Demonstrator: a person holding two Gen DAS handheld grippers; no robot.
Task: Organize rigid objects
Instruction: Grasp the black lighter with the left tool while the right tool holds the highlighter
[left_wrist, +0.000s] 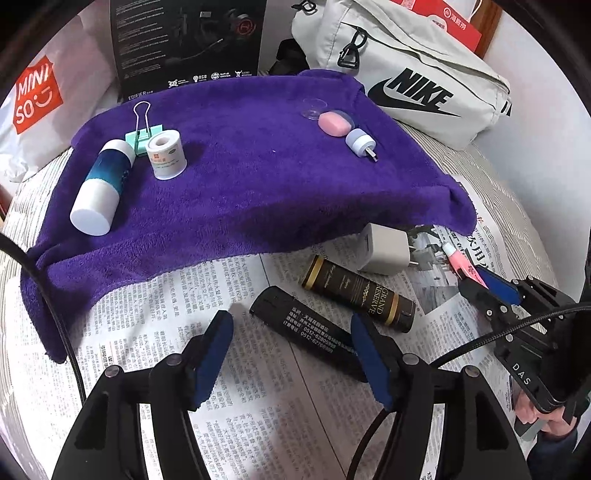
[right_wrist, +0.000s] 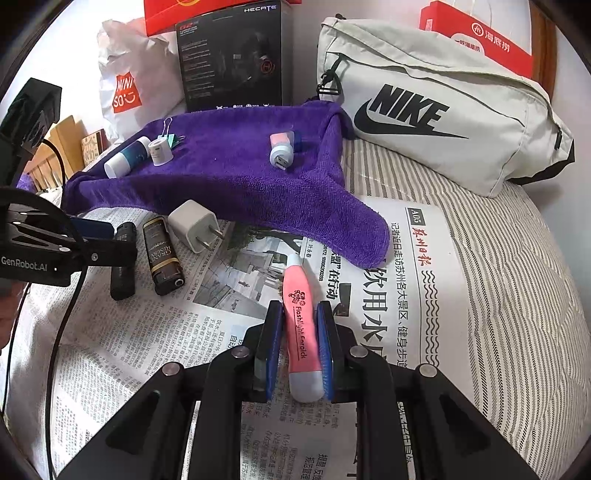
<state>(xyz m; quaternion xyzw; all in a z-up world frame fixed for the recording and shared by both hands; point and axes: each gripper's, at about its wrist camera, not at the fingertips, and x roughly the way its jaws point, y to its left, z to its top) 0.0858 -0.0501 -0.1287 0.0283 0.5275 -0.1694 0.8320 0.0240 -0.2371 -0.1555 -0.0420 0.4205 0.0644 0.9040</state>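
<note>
Newspaper (right_wrist: 388, 295) carries the loose items. On it, the right tool (right_wrist: 299, 347) is clenched on a pink "Flashlight Earpick" (right_wrist: 301, 325); the left tool (left_wrist: 291, 332) is released, straddling a black lighter (left_wrist: 306, 328) beside a "GRAND RESERVE" tube (left_wrist: 358, 293). Behind it lie a "NIKE" bag (right_wrist: 443, 110) and "MINISO" bag (left_wrist: 37, 96).

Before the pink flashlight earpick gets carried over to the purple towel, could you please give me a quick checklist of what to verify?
1. Right gripper shut on the pink flashlight earpick: ok.
2. Earpick sits straight between the pads: ok.
3. Free spot on the purple towel between the tape roll and the pink eraser: ok.
4. Left gripper open, pads clear of the black tube between them: ok.
5. White charger and gold-banded tube clear of the earpick: ok.
6. Earpick lifted off the newspaper: cannot tell.
</note>
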